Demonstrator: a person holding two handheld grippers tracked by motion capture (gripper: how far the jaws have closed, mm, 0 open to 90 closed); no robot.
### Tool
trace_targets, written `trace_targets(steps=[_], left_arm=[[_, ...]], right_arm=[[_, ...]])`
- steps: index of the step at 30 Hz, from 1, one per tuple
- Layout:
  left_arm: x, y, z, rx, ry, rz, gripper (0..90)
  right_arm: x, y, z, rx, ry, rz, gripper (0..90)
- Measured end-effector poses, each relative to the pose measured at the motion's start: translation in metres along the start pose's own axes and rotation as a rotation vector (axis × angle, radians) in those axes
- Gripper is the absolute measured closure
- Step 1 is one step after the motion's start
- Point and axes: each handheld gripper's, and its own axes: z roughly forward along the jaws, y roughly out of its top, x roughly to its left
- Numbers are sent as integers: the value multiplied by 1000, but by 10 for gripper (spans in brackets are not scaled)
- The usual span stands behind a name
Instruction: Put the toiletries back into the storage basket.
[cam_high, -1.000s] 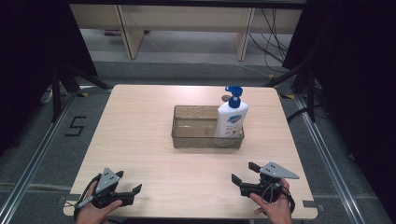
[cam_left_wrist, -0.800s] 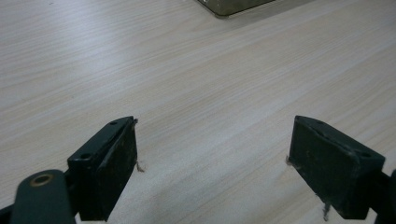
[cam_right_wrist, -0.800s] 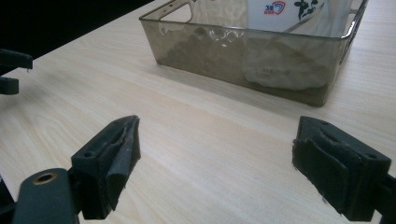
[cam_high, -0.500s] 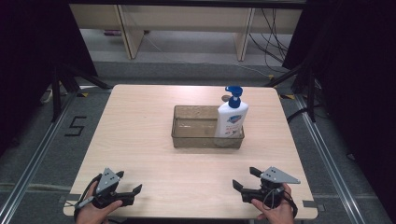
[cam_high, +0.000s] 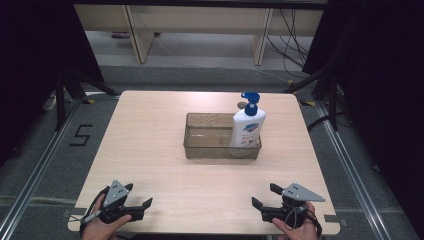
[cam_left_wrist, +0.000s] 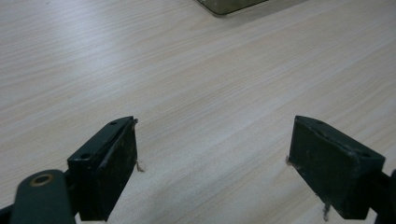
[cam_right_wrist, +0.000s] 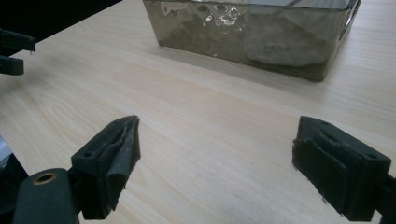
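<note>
Two tools (cam_high: 138, 209) (cam_high: 263, 195), jaws apart.

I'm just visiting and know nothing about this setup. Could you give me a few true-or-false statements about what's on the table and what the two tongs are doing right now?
1. The soap bottle stands upright at the right end of the clear bin. True.
2. The left tongs are shut on the bottle. False: they are open over bare table, near the front edge.
3. The right tongs are open and hold nothing. True.
4. The bottle has a red pump. False: the pump is blue.
5. The bin sits at the table's front left corner. False: it is near the middle, slightly right.
</note>
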Motion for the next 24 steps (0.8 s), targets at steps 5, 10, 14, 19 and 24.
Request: trace_targets(steps=[5,10,14,19,24], left_arm=[[0,0,0,6,1,9,147],[0,0,0,7,1,11,147],[0,0,0,8,0,12,147],[0,0,0,9,-1,14,147],[0,0,0,8,-1,13,147]], right_arm=[[3,-3,1,12,4,17,154],[5,-5,-1,35,6,28,154],[6,-6,1,48,6,40,154],[5,-6,1,41,9,7,154],[4,-6,2,56,10,-3,154]])
